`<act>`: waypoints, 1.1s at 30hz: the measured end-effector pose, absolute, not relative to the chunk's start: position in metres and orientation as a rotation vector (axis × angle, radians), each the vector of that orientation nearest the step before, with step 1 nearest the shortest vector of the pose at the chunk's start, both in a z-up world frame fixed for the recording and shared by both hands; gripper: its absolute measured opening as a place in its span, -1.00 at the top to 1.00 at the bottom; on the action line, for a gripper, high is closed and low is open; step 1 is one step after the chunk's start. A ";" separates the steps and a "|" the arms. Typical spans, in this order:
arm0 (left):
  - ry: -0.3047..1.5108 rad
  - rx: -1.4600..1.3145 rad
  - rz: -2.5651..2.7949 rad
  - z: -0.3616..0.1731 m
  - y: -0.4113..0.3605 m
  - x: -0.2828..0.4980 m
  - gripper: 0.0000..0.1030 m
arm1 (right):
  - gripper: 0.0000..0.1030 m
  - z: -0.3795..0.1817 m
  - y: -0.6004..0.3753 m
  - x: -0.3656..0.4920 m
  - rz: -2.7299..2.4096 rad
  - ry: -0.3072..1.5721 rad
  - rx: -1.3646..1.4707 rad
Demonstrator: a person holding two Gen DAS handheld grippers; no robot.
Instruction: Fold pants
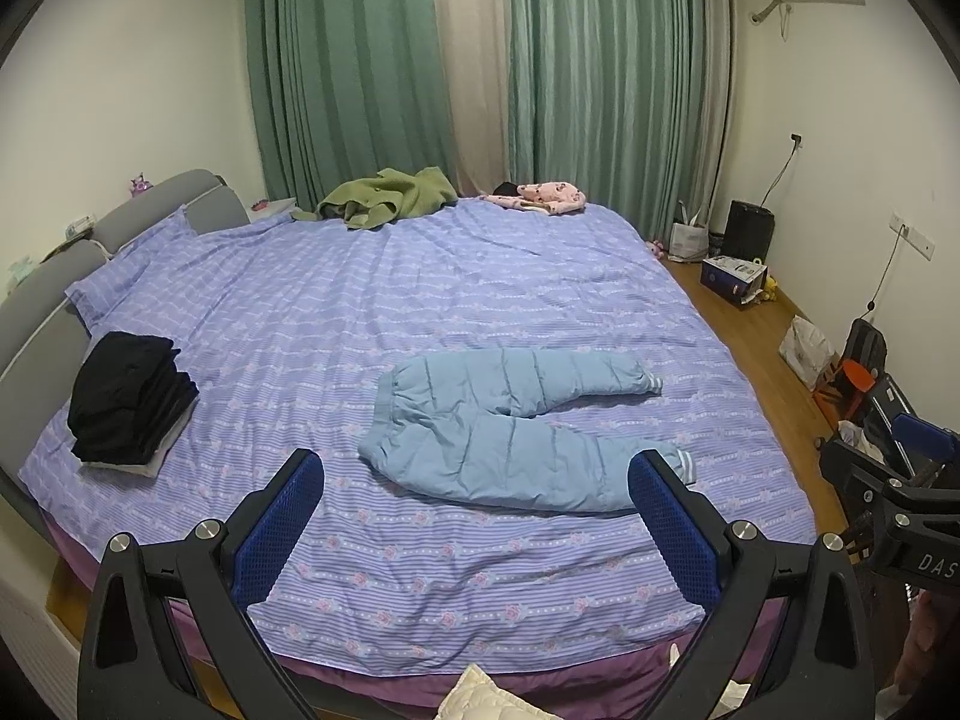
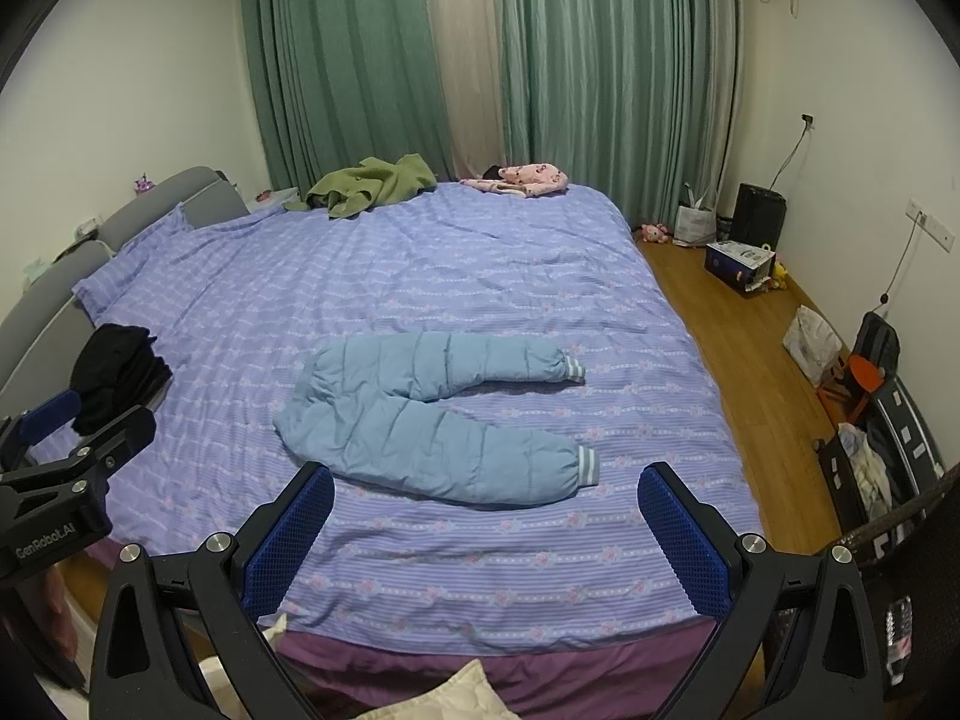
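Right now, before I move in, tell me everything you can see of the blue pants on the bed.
The blue pants are light blue, quilted and puffy, with striped ribbed cuffs. They lie flat and unfolded on the purple striped bedspread, waistband toward the headboard side, legs spread in a V toward the floor side. Only the bedspread touches them; both tools are open and short of them.

Bedroom: bed (image 1: 420, 300) with grey headboard (image 1: 156, 204), green curtains (image 1: 348, 60), cream walls (image 1: 120, 90), wooden floor (image 2: 750, 348).

place: home bedroom | cues: bed (image 1: 420, 300), curtains (image 1: 360, 60), headboard (image 1: 180, 198)
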State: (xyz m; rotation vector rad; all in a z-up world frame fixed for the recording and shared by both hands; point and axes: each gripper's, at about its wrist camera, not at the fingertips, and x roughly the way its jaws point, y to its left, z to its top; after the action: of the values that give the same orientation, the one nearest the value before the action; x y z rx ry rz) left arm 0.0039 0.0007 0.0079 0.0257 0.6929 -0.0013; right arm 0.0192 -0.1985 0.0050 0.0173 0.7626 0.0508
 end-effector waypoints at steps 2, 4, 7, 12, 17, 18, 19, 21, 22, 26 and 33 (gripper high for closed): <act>0.692 0.025 -0.001 0.008 0.001 0.004 -1.00 | -1.00 0.006 -0.199 0.018 0.050 0.760 0.018; 0.691 0.025 -0.001 0.007 0.000 0.004 -1.00 | -1.00 0.007 -0.199 0.018 0.050 0.759 0.018; 0.690 0.026 -0.001 0.008 0.001 0.004 -1.00 | -1.00 0.007 -0.199 0.018 0.049 0.757 0.018; 0.689 0.025 -0.004 0.009 0.002 0.005 -1.00 | -1.00 0.007 -0.200 0.018 0.047 0.753 0.016; 0.686 0.025 -0.008 0.012 0.005 0.008 -1.00 | -1.00 0.008 -0.199 0.017 0.044 0.752 0.016; 0.686 0.025 -0.009 0.013 0.006 0.009 -1.00 | -1.00 0.008 -0.199 0.017 0.043 0.751 0.016; 0.685 0.025 -0.010 0.013 0.006 0.008 -1.00 | -1.00 0.008 -0.199 0.017 0.042 0.751 0.015; 0.684 0.025 -0.011 0.013 0.007 0.009 -1.00 | -1.00 0.008 -0.199 0.017 0.042 0.749 0.015; 0.683 0.026 -0.011 0.013 0.007 0.010 -1.00 | -1.00 0.009 -0.199 0.017 0.041 0.749 0.015; 0.680 0.027 -0.014 0.013 0.009 0.013 -1.00 | -1.00 0.010 -0.200 0.016 0.039 0.747 0.016; 0.679 0.026 -0.015 0.012 0.009 0.011 -1.00 | -1.00 0.014 -0.200 0.014 0.034 0.745 0.015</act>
State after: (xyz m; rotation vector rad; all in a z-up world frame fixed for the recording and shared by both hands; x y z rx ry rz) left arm 0.0113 0.0089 0.0119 0.0259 0.6789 -0.0146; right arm 0.0138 -0.1996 0.0140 0.0151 0.7453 0.0337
